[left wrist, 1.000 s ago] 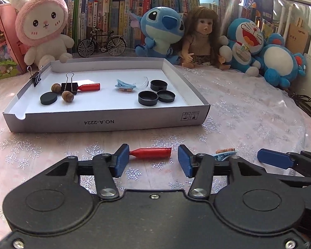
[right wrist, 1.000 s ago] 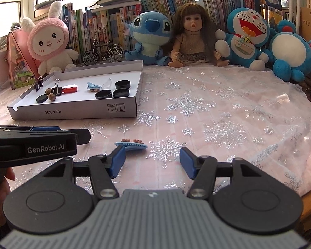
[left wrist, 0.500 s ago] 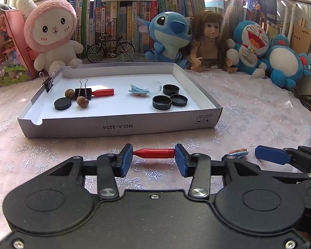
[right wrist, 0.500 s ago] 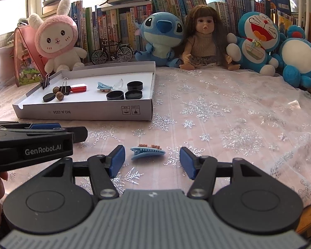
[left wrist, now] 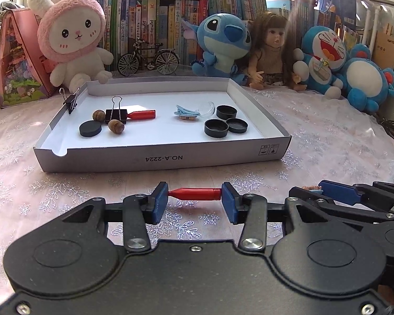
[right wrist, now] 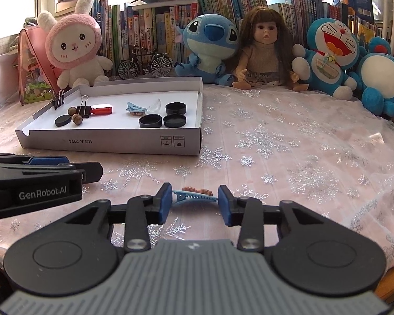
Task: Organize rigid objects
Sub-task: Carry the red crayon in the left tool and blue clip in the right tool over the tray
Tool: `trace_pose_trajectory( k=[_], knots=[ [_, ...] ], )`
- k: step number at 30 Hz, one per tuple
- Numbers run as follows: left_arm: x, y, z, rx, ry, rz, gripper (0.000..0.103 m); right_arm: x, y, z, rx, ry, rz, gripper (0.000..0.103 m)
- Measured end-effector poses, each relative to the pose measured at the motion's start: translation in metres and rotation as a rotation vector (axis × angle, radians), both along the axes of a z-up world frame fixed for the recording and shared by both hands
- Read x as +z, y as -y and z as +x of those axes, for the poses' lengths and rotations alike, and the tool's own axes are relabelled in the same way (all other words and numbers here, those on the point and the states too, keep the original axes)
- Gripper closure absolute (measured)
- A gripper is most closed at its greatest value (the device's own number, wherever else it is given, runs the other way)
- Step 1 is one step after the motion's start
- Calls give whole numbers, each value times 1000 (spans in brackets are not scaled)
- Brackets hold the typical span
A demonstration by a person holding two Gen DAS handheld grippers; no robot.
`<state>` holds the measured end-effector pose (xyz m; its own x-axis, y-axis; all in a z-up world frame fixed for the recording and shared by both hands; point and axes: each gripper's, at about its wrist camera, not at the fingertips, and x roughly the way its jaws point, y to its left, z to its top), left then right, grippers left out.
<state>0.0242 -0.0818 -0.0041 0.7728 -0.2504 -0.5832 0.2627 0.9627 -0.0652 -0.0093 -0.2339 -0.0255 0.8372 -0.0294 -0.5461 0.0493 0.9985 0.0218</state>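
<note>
While the white tray (left wrist: 160,158) waits ahead with its clips, nuts and black caps already sorted, the red peg (left wrist: 195,193) is clamped end to end in the jaws of the left gripper (left wrist: 195,202), just above the bench (left wrist: 328,141), seemingly so it can be carried over. To its right, the right gripper (right wrist: 192,204) is being closed around the blue hair clip (right wrist: 194,197), both pads touching its tips.

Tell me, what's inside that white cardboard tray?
Inside the tray: four black caps, two nuts, a binder clip, a red piece, a blue hair clip. Another clip grips its rim. Anything behind the front wall is hidden.
</note>
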Motion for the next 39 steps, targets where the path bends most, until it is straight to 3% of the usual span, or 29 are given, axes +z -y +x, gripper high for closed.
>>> trace_pose_trajectory(
  k=[14,24,31,39],
  knots=[
    [45,-36,20,47,87,-30,60,39,-17,17,47,82,-2,59],
    [46,-60,61,77,59,-26,60,51,-35,56,91,79,69,59],
    [41,-70,103,18,-64,-119,60,57,-41,95,111,20,141,59],
    [33,-52,131,-32,-101,-36,60,58,-37,151,84,-145,245,59]
  ],
)
